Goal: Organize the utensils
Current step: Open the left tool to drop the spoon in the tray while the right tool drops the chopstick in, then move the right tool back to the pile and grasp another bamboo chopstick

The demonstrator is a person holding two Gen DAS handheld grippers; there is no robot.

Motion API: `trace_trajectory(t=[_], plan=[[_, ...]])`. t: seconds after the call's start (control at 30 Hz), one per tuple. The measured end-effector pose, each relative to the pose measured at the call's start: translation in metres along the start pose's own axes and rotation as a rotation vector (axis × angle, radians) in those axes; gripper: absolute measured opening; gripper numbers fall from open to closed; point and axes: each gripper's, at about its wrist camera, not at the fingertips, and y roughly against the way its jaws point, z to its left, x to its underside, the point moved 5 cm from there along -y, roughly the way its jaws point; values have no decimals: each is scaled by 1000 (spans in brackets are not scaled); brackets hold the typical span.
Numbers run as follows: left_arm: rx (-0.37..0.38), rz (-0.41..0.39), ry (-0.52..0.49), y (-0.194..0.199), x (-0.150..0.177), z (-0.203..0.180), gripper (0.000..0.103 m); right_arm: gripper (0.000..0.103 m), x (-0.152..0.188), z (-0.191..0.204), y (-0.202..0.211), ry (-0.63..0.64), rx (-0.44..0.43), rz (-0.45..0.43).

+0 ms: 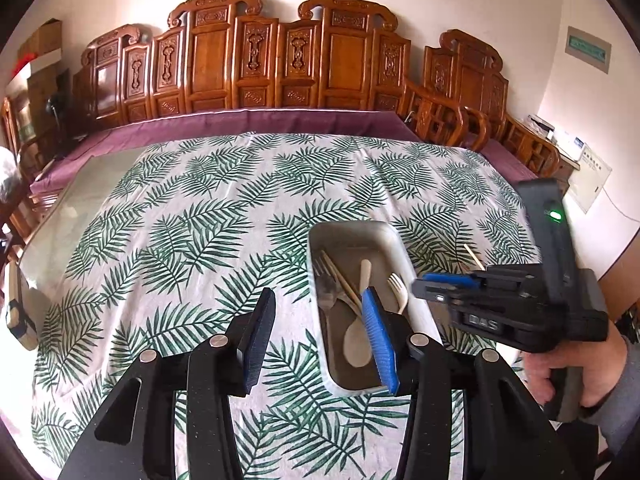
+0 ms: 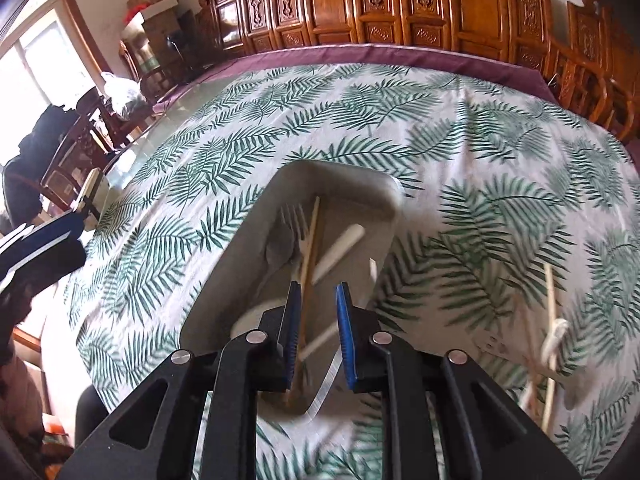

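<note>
A grey oblong tray [image 1: 352,227] lies on the leaf-print cloth and holds a metal fork [image 1: 326,280], a wooden chopstick [image 1: 346,286], a white spoon [image 1: 356,340] and a white fork [image 1: 398,284]. My left gripper [image 1: 320,298] hovers open over the tray's near left rim, with nothing between its pads. My right gripper [image 2: 318,292] hangs over the near end of the tray [image 2: 240,264], its jaws a little apart. The chopstick [image 2: 312,240] runs below, close by the left pad, not pinched. From the left wrist view the right gripper [image 1: 426,288] sits at the tray's right side.
Two more chopsticks [image 2: 551,304] and a white utensil [image 2: 554,338] lie on the cloth right of the tray. A chopstick tip [image 1: 474,257] shows behind the right gripper. A person's hand [image 1: 576,368] holds the right gripper. Carved wooden chairs [image 1: 256,60] line the table's far edge.
</note>
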Motion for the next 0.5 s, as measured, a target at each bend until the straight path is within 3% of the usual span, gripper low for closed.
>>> trace_trajectory(t=[0.17, 0.27, 0.5], plan=[[11, -2, -16, 1, -1, -15, 43, 20, 27, -21, 32, 7, 30, -17], [22, -7, -28, 3, -1, -26, 54, 20, 43, -40, 49, -11, 56, -19], [54, -4, -54, 5, 1, -57, 56, 20, 84, -76, 91, -30, 122, -36]])
